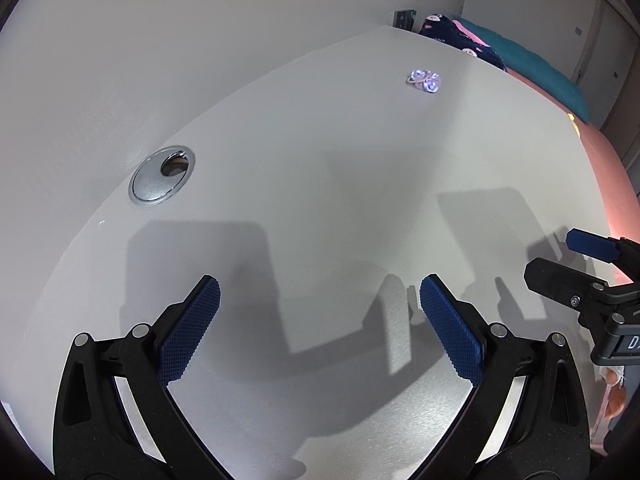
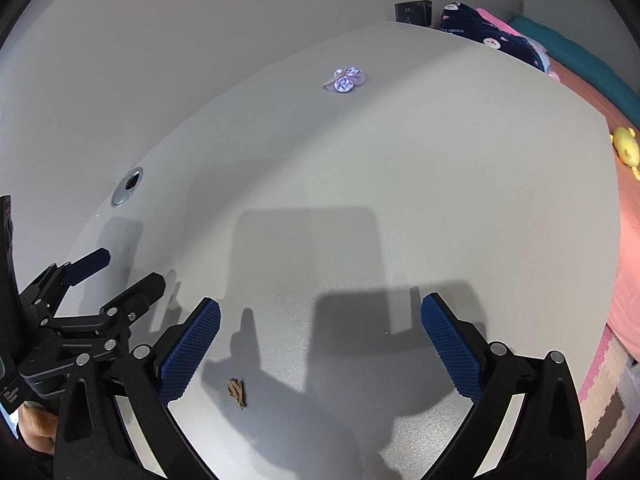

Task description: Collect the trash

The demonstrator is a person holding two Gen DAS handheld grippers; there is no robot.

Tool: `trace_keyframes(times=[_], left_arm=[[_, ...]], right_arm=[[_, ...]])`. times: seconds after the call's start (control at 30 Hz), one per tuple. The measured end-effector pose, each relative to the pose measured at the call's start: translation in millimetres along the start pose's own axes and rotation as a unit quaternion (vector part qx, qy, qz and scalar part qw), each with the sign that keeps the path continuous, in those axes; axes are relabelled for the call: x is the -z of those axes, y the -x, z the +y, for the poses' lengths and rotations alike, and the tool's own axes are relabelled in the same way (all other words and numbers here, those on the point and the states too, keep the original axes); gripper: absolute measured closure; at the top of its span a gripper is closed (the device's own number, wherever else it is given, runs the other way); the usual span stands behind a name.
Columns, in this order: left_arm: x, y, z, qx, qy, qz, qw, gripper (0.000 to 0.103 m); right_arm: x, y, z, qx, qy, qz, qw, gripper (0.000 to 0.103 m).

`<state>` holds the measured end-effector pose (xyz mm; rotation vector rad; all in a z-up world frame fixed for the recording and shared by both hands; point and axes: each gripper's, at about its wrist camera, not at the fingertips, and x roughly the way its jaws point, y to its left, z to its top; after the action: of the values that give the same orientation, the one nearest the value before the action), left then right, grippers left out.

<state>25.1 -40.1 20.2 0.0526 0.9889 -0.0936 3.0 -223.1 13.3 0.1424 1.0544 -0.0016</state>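
Both my grippers, left (image 1: 320, 320) and right (image 2: 320, 340), hang spread wide and empty over the matte white desk (image 2: 440, 184). Two bits of trash lie there: one crumpled lilac wrapper (image 2: 345, 79) far off near the wall edge, one brown scrap (image 2: 237, 393) just inside my right gripper's left pad. Bare desk between them.

small crumpled lilac wrapper (image 2: 344, 79) lying flat in the upper middle of the frame, brown scrap (image 2: 237, 393) lower left of centre
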Motion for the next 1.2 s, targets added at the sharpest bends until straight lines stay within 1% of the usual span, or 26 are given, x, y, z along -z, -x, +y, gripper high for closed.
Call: trace_keyframes(times=[0.17, 0.3, 0.53, 0.6, 0.87, 1.0, 1.1, 1.2], left_arm=[[3.2, -4.4, 7.9, -0.011, 0.000, 0.000, 0.9999, 0.006], [4.6, -7.0, 11.2, -0.020, -0.004, 0.002, 0.9998, 0.006], [6.5, -7.1, 18.0, -0.014, 0.004, -0.004, 0.9999, 0.006], [7.0, -7.2, 18.3, -0.015, 0.005, -0.009, 0.9998, 0.006], [8.4, -6.1, 18.3, -0.015, 0.005, -0.013, 0.9998, 0.006], [8.1, -6.3, 18.7, -0.015, 0.005, -0.013, 0.9998, 0.006], [7.8, -6.7, 19.5, -0.015, 0.005, -0.013, 0.9998, 0.006], [7.0, -7.3, 19.8, -0.016, 0.005, -0.013, 0.9998, 0.006]], right_arm=[[6.2, -2.5, 4.1, 0.010, -0.007, -0.006, 1.000, 0.003], [8.4, -2.8, 9.1, 0.027, -0.009, -0.014, 0.999, 0.003], [11.1, -4.6, 9.5, 0.053, -0.016, -0.021, 0.998, 0.003], [11.5, -5.6, 9.2, 0.067, -0.014, -0.025, 0.997, 0.003], [16.0, -10.4, 14.9, 0.101, 0.009, -0.035, 0.994, 0.003], [16.3, -11.5, 14.5, 0.104, 0.005, -0.041, 0.994, 0.003], [19.0, -11.8, 15.6, 0.105, 0.007, -0.056, 0.993, 0.003], [20.1, -12.0, 16.3, 0.105, 0.006, -0.058, 0.993, 0.003]])
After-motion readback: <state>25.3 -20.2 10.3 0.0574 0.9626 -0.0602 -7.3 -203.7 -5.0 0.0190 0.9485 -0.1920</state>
